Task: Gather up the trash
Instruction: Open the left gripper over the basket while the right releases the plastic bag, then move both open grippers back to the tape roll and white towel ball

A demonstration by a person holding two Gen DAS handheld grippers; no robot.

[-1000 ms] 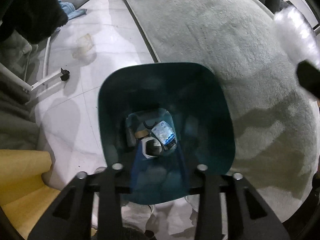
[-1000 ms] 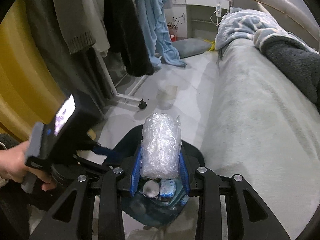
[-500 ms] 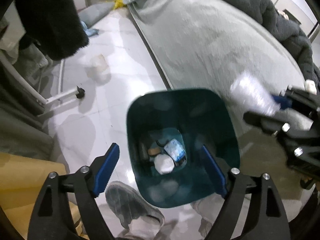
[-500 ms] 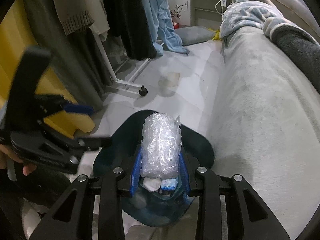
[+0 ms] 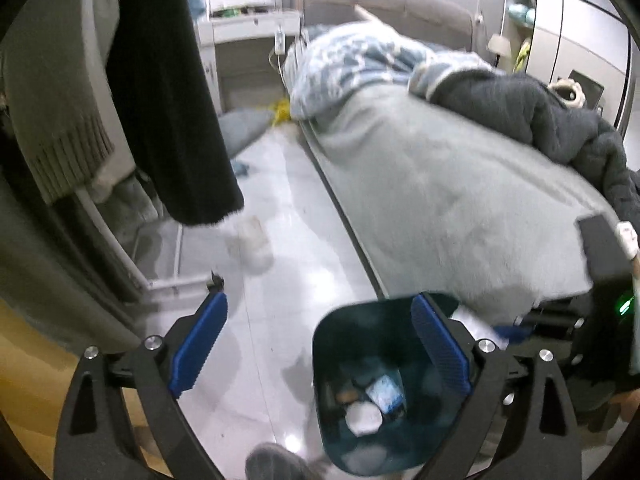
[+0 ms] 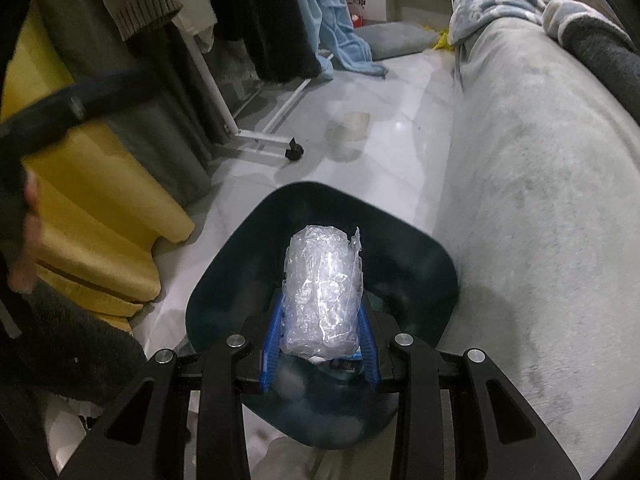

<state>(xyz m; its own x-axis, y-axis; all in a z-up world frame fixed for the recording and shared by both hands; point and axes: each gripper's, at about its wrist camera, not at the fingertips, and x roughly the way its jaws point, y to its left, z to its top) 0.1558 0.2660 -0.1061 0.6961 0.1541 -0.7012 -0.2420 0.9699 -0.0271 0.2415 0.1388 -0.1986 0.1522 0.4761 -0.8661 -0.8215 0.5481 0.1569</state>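
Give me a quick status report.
Left gripper open, empty, jaws just opened. Right gripper shut on plastic wad, over bin. Nothing blocking.

Both wrist views look steeply down from close above the dark bin (image 5: pixel 384 364) (image 6: pixel 420 264). They share it, the pale floor (image 5: pixel 280 248) (image 6: pixel 400 120) and the grey bed (image 5: pixel 440 200) (image 6: pixel 540 200) at right.

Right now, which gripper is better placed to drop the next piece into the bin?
Right. The right gripper is shut on the crumpled clear plastic wrap, directly over the dark teal bin. The left gripper, its jaws just opened wide, holds nothing.
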